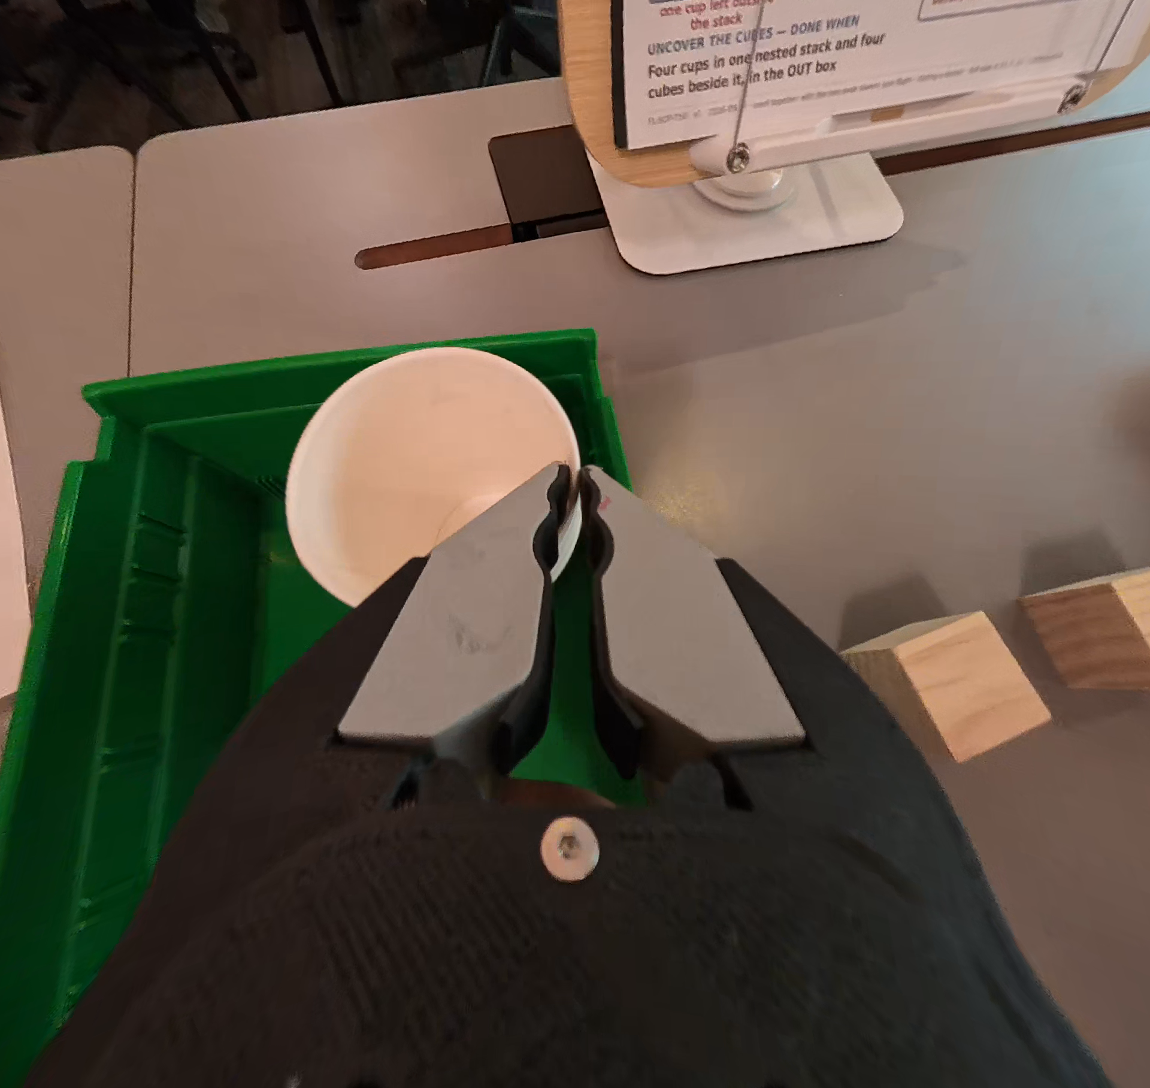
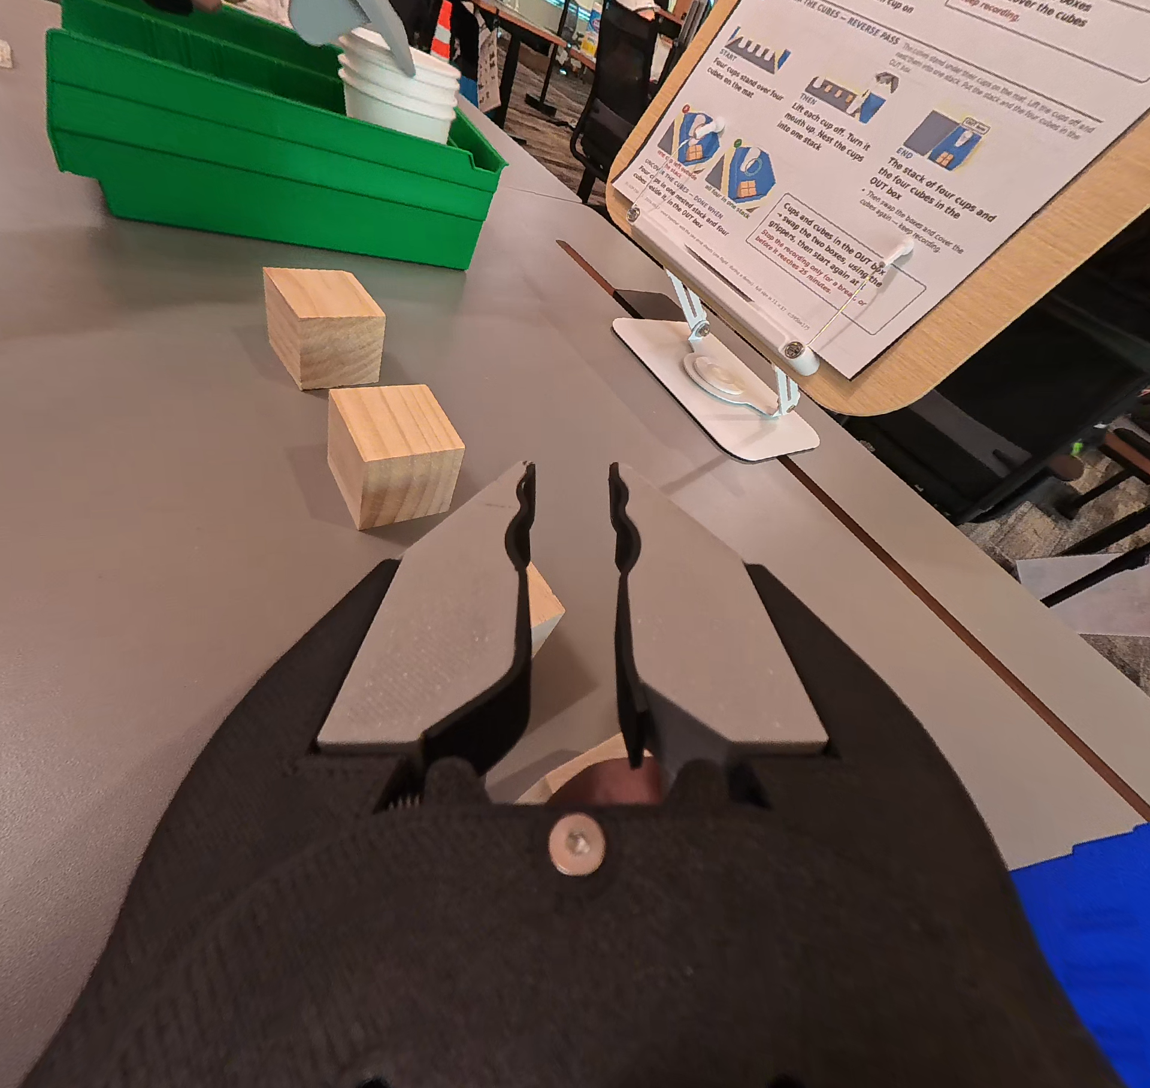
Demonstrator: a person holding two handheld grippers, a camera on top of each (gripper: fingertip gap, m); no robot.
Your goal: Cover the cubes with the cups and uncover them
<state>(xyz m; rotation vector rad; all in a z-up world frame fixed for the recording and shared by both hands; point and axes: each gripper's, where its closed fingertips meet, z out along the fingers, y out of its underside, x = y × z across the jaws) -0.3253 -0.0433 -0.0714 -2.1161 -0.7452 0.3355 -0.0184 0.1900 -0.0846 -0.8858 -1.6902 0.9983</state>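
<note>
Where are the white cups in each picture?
Left wrist view: white cups at centre, mouth up in the green box, rim pinched by the left gripper.
Right wrist view: the cups at top, left of centre, in the same box.
Shared landmark: the instruction stand.

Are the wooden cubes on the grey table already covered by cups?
No. In the right wrist view two wooden cubes stand bare on the grey table, and the white cups sit stacked in the green box.
</note>
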